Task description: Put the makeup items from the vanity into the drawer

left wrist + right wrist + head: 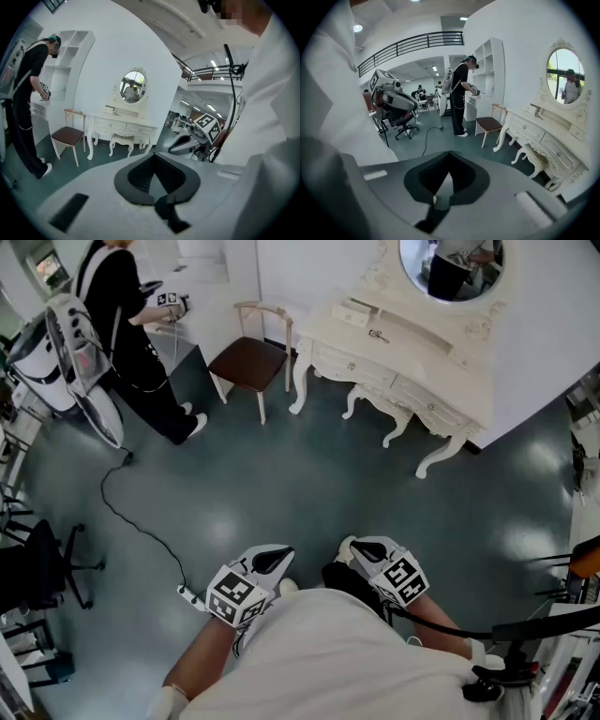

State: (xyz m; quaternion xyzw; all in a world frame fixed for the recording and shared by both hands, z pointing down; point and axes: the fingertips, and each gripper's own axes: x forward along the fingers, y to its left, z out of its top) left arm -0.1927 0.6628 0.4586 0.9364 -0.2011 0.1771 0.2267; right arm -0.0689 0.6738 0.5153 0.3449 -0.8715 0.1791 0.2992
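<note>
My left gripper (158, 200) has its jaws closed together on nothing, and so has my right gripper (437, 200). I hold the 2 low against my body. The vanity (405, 351) stands well apart ahead, with a small makeup item (377, 335) on its top above the shut drawer (354, 363). A chair (251, 357) stands beside the vanity.

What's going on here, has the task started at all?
Not yet. A person stands mid-floor, well short of the vanity, holding the left gripper and right gripper close to the body, both shut and empty. The drawers look closed, and small items sit on top. A second person works at a shelf beyond the chair.
</note>
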